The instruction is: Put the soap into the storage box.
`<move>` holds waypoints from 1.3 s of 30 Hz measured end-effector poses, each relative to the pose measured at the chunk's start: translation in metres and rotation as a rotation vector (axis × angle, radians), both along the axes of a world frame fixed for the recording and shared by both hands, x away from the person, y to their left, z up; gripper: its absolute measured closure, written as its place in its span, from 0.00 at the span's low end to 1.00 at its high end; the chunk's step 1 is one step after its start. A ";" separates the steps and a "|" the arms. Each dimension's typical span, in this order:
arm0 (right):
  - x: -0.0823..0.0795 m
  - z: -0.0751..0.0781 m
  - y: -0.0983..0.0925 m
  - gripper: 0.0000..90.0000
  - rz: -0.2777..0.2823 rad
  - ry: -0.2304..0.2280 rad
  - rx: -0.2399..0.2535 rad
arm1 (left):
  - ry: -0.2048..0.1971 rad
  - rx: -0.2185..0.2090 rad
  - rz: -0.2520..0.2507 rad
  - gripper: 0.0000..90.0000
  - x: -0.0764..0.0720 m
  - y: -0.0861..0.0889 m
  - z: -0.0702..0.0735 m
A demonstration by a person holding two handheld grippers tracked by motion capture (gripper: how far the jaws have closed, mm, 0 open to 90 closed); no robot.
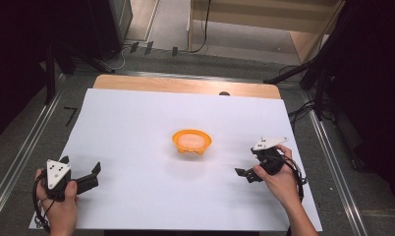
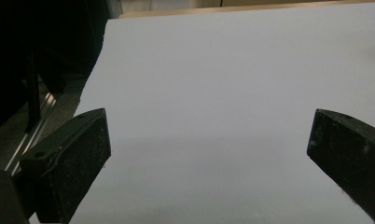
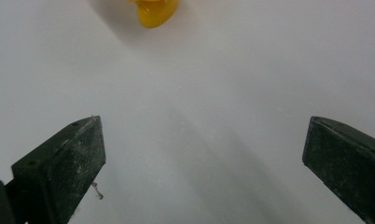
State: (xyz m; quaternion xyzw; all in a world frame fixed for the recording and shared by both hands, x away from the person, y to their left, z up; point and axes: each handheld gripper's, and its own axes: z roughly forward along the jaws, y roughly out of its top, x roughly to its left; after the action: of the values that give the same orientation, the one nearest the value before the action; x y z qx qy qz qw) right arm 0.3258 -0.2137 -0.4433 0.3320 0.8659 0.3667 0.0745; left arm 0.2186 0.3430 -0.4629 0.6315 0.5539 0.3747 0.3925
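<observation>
Small orange plastic bowl (image 1: 191, 141) with a scalloped rim sits near the middle of the white paper sheet (image 1: 136, 128) covering the wooden table (image 1: 185, 84); pale contents inside, too blurred to identify. Left gripper (image 1: 81, 172) rests at the sheet's near-left corner, jaws spread wide, holding nothing. Right gripper (image 1: 247, 167) sits to the bowl's right, well apart from it, jaws wide open and empty, aimed toward the bowl (image 3: 153, 11).

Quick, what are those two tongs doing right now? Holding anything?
Left tongs: open, holding nothing, over the white sheet.
Right tongs: open, holding nothing, short of the orange bowl.
</observation>
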 end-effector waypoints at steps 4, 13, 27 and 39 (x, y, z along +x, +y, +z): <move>-0.005 -0.004 -0.008 0.00 -0.022 0.002 0.016 | 0.000 0.000 0.001 0.00 0.000 0.000 0.000; -0.018 -0.012 -0.025 0.00 -0.039 -0.022 0.053 | 0.001 0.001 0.002 0.00 0.000 0.000 0.000; -0.038 -0.023 -0.056 0.00 -0.100 -0.039 0.089 | 0.000 0.002 0.003 0.00 0.000 0.000 0.000; -0.055 -0.031 -0.077 0.00 -0.164 -0.064 0.118 | -0.002 0.003 0.003 0.00 0.000 0.000 0.000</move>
State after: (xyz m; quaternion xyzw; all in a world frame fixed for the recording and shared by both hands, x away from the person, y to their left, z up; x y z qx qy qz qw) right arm 0.2709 -0.2910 -0.4741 0.3938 0.8099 0.4201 0.1120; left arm 0.2183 0.3429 -0.4628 0.6309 0.5538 0.3765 0.3918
